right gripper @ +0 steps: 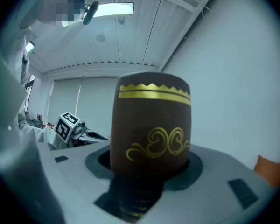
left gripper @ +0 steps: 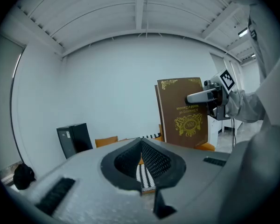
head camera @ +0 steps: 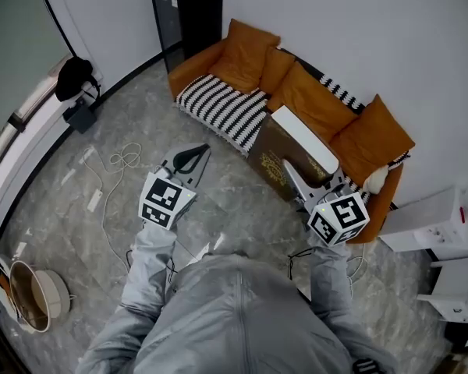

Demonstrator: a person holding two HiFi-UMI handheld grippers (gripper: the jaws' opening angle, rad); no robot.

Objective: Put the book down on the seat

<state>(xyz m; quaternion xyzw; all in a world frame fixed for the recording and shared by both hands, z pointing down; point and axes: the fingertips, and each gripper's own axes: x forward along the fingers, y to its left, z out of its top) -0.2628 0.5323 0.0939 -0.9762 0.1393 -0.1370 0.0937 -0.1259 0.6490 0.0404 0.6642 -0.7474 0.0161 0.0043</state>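
A thick brown book (head camera: 275,160) with gold ornament and white page edges is held over the front of the orange sofa's seat (head camera: 222,109). My right gripper (head camera: 292,174) is shut on it from the near side. In the right gripper view the book's spine (right gripper: 151,125) stands upright between the jaws and fills the middle. The left gripper view shows the book (left gripper: 182,113) upright in the air with the right gripper (left gripper: 203,97) clamped on its edge. My left gripper (head camera: 193,156) hangs over the floor left of the book, its jaws (left gripper: 141,143) shut on nothing.
The sofa carries a black-and-white striped throw (head camera: 226,111) and orange cushions (head camera: 320,104). A black cabinet (head camera: 187,14) stands at its left end. White furniture (head camera: 441,216) is at the right. A cable (head camera: 113,170) lies on the marble floor, with a round basket (head camera: 35,294) at lower left.
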